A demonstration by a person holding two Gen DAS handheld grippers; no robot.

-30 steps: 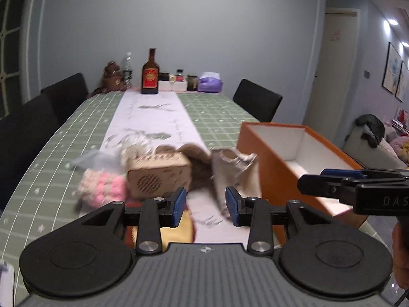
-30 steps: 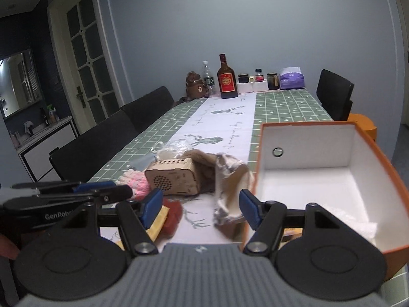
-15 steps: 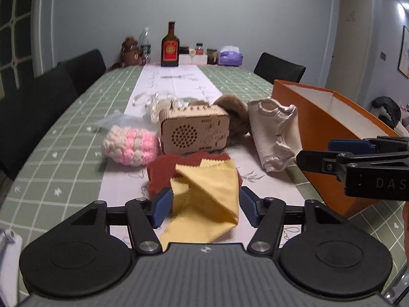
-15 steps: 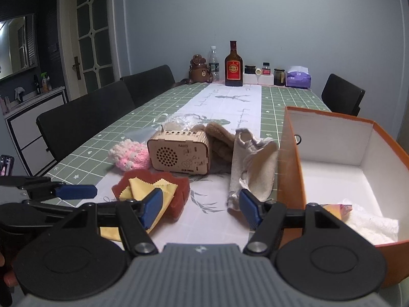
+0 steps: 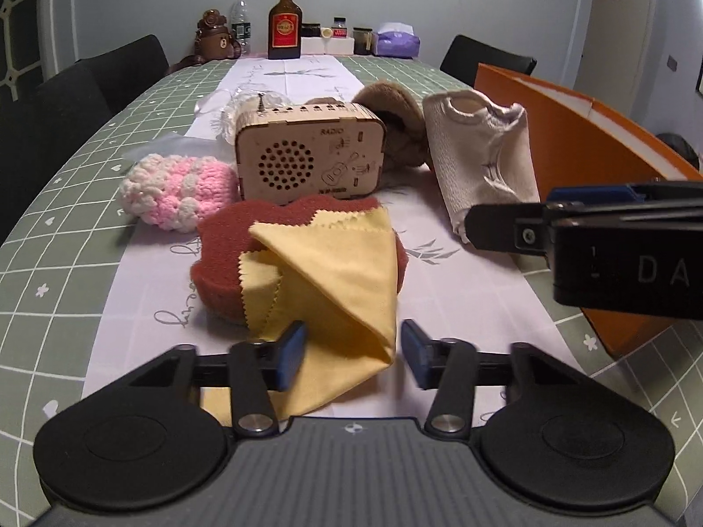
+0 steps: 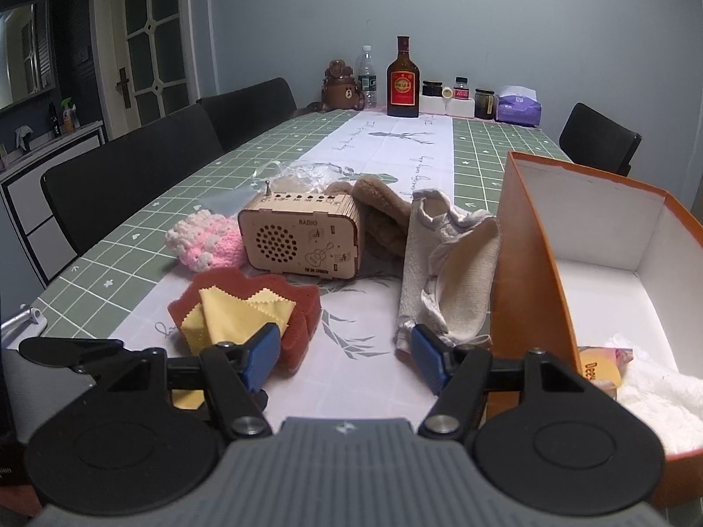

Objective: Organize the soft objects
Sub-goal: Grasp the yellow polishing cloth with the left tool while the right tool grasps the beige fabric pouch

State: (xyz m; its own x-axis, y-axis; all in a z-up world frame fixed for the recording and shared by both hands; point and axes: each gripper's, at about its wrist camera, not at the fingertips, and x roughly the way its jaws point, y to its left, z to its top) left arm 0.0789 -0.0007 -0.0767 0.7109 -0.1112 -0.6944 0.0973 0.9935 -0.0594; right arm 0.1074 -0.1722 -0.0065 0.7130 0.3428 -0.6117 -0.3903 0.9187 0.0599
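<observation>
Lying at far left: pink knit piece [image 5: 175, 191] on the desk [image 5: 66, 202]
Left tongs [image 5: 349, 353]: spread, gripping nothing — straddling the yellow cloth [image 5: 334, 272] draped over a red sponge [image 5: 219, 259]
Wooden radio [image 5: 309, 151]: upright behind the sponge
Beige garment [image 6: 448, 263]: beside the orange box [image 6: 527, 263]
Right tongs [image 6: 347, 358]: released — above the desk

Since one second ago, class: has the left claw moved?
Yes. The left claw has dropped lower: the wooden radio now sits larger and higher in its view, with the yellow cloth between its fingers.
</observation>
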